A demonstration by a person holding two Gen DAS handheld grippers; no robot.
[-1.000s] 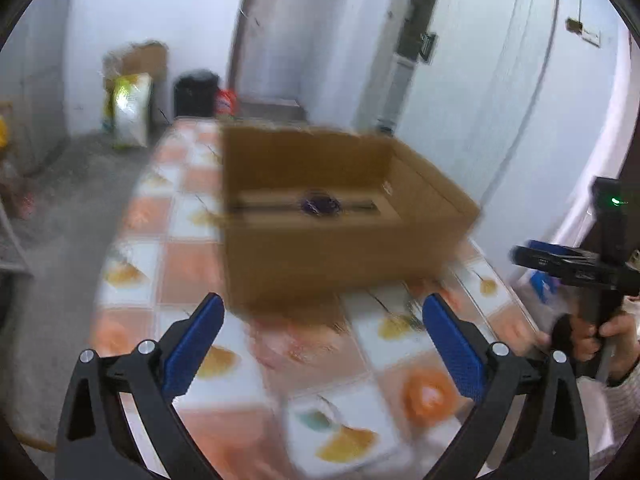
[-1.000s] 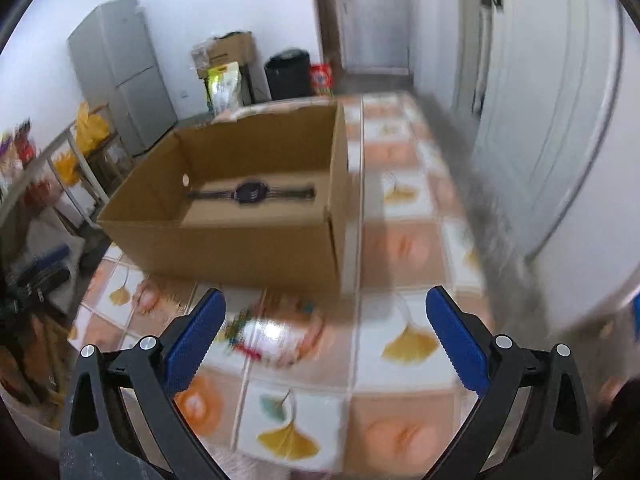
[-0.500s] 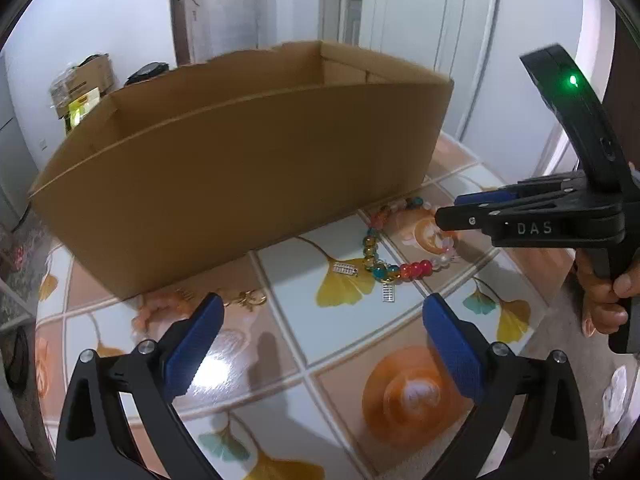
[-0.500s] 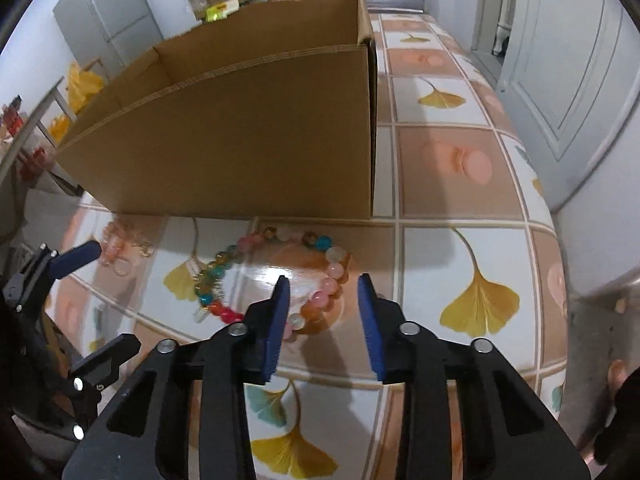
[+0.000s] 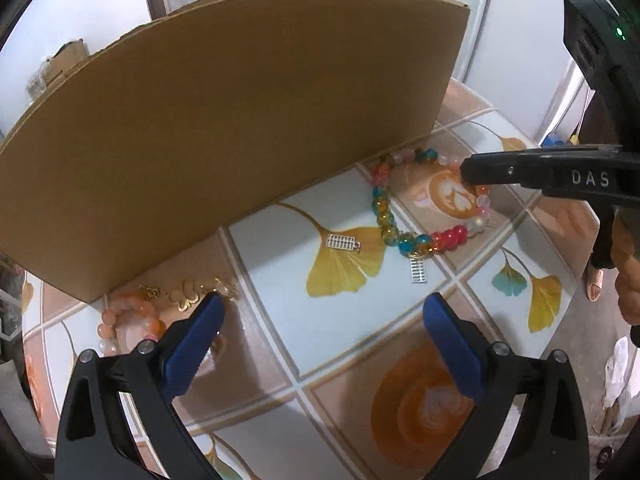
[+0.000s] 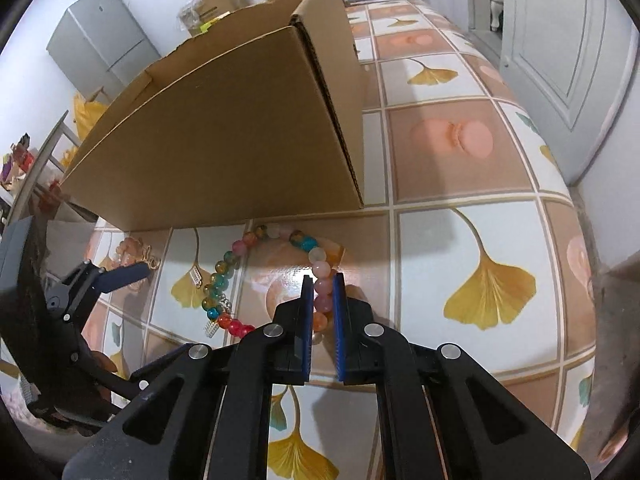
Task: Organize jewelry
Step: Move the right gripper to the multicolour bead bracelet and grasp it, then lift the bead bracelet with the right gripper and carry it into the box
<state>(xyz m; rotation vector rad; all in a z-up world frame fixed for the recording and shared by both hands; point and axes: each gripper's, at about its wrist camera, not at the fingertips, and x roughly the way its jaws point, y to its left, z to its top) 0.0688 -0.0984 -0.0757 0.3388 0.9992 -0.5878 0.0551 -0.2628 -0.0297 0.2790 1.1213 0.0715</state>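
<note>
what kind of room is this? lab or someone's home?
Most likely a home, perhaps a kitchen or dining corner: a grey fridge against the wall, a table under a printed leaf-pattern cover, a panelled door alongside, and boxes stacked in the corner.

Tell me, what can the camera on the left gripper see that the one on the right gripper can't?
Only the left wrist view shows the left gripper open, both blue pads apart, and a hand holding the other tool. Only the right wrist view shows the right gripper closed on the pale pink beads of the multicoloured bead bracelet, plus a grey fridge. Both show the brown cardboard box, the bracelet and the orange bead bracelet on the leaf-patterned tablecloth.
</note>
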